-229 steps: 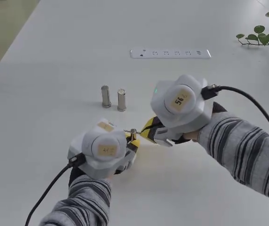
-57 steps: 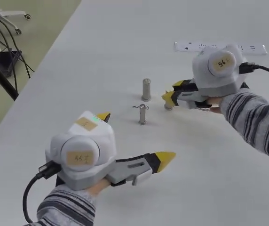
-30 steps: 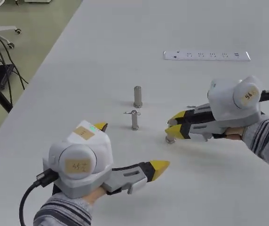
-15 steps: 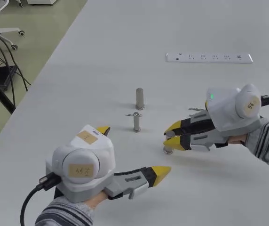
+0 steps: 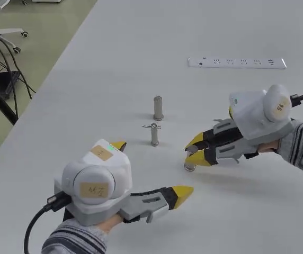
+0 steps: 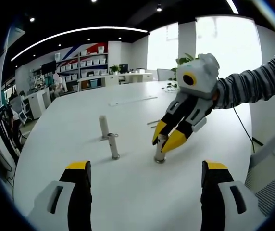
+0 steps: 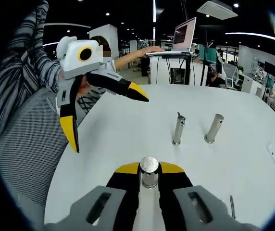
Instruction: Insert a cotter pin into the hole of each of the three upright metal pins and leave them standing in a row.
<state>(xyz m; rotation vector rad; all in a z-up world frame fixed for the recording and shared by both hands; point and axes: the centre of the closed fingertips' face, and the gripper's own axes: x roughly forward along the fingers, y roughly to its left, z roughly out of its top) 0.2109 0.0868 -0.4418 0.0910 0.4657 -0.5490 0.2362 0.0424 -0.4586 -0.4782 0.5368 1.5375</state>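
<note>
Now your right hand-held gripper (image 5: 194,151) is clenched on the top of one metal pin (image 7: 149,174), which stands upright on the desk (image 5: 114,63). Your left hand-held gripper (image 5: 150,168) is released, jaws wide, well apart from it. Farther off to the left stand the cottered pin (image 5: 154,135) and a bare pin (image 5: 158,108).

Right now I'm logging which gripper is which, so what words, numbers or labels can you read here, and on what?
"56", probably, handwritten on the round tag on the right gripper.
Two tags on the left gripper: handwriting too blurred to read.
Power strip: markings too small to read.
</note>
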